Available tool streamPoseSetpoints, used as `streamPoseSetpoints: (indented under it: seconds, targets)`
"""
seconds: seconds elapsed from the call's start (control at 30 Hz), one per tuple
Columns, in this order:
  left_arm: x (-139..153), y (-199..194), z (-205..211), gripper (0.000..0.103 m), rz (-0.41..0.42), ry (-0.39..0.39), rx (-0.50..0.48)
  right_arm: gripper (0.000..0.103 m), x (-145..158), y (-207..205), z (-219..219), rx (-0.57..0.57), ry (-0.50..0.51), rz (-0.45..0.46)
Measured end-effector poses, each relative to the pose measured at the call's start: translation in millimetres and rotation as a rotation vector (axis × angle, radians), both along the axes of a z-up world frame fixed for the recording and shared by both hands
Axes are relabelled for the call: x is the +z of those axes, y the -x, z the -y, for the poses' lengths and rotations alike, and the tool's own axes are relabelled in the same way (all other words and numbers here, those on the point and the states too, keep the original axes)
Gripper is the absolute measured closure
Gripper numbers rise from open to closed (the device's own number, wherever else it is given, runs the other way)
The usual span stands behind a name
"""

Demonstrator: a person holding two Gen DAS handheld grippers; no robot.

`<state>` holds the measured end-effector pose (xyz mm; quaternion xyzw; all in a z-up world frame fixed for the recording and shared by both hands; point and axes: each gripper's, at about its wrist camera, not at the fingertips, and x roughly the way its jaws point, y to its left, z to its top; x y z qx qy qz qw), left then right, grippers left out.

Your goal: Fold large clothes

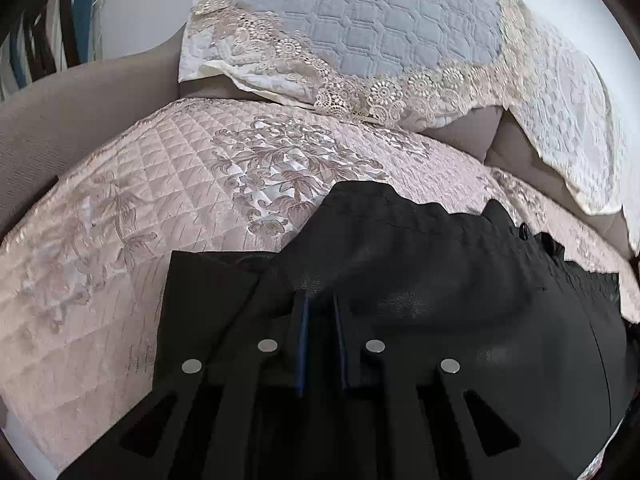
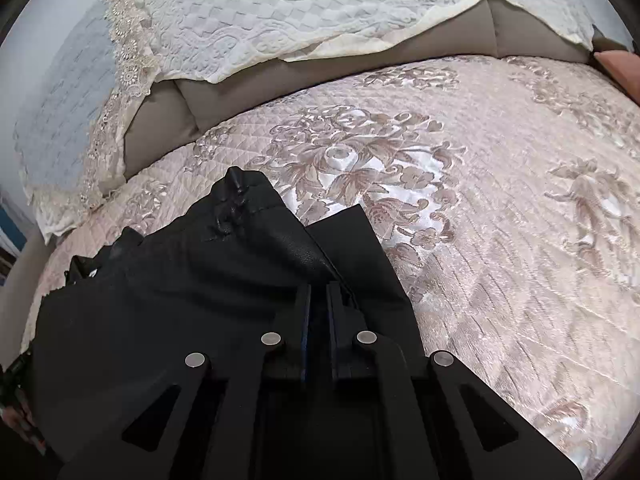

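**Both grippers pinch the black garment over the pink quilt**

The black garment point(image 1: 440, 280) lies spread on the pink quilted cover point(image 1: 160, 184) of a sofa, its gathered waistband edge running across the far side and a knotted drawstring point(image 2: 230, 216) at 1 corner. The left gripper point(image 1: 320, 304) points steeply down at the cloth, its 2 jaws drawn nearly together with a fold of the black fabric between them. The right gripper point(image 2: 319, 294) tilts down likewise, jaws almost touching, clamped on the garment's edge near the drawstring corner. Behind, a cream lace-trimmed throw point(image 2: 280, 20) drapes over the grey-brown backrest point(image 2: 224, 100).
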<state>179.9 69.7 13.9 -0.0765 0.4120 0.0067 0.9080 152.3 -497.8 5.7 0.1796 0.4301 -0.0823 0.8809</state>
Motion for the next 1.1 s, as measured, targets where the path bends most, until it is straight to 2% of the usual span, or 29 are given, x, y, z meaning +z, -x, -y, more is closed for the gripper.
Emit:
streamPoseSetpoints:
  seconds: [0.03, 0.07, 0.13, 0.17, 0.2, 0.27, 0.4, 0.5, 0.63, 0.73, 0.9, 0.97, 1.03, 1.1]
  targets:
    - [5.1, 1.5, 3.0, 0.086, -0.011, -0.015, -0.007, 0.093, 7.9, 1.1, -8.0, 0.003, 0.038, -0.016]
    - [12.3, 5.2, 6.7, 0.078, -0.017, -0.024, -0.013, 0.093, 15.6, 3.7, -15.0, 0.010, 0.062, -0.016]
    - [27.8, 16.8, 13.8, 0.070, 0.003, -0.003, -0.039, 0.093, 39.1, 13.7, -37.1, 0.062, 0.083, 0.030]
    - [34.7, 22.7, 18.4, 0.070, 0.017, 0.006, -0.056, 0.092, 50.7, 19.0, -50.5, 0.089, 0.093, 0.053]
    - [42.3, 30.8, 25.2, 0.069, 0.036, 0.012, -0.077, 0.091, 60.7, 24.4, -64.4, 0.115, 0.093, 0.074]
    - [51.2, 44.8, 37.2, 0.059, 0.062, 0.033, -0.112, 0.082, 74.7, 33.7, -99.6, 0.193, 0.058, 0.097]
    - [45.4, 53.6, 43.3, 0.058, 0.040, 0.036, -0.111, 0.081, 81.8, 48.4, -193.0, 0.395, 0.014, 0.108]
    - [39.1, 57.2, 28.9, 0.058, 0.003, 0.048, -0.064, 0.081, 76.9, 51.6, -252.1, 0.518, -0.010, 0.113]
    - [48.2, 69.6, 6.5, 0.058, 0.033, 0.046, -0.007, 0.082, 60.8, 40.1, -307.8, 0.616, -0.010, 0.078]
    - [52.4, 72.7, -13.6, 0.048, 0.057, 0.031, 0.066, 0.082, 51.2, 26.0, -331.1, 0.655, -0.016, 0.060]
    - [29.9, 68.1, -35.2, 0.045, -0.028, 0.067, 0.131, 0.082, 37.9, 3.6, -360.7, 0.692, -0.023, 0.034]
    - [15.7, 65.4, -38.2, 0.040, -0.076, 0.073, 0.143, 0.082, 26.9, -2.2, -370.1, 0.704, -0.036, 0.003]
    - [8.2, 66.2, -44.2, 0.036, -0.081, 0.121, 0.161, 0.084, 11.0, -8.4, -376.8, 0.710, -0.020, -0.044]
    - [6.7, 66.1, -47.7, 0.034, -0.077, 0.140, 0.163, 0.086, 7.6, -9.2, -376.8, 0.702, -0.018, -0.039]
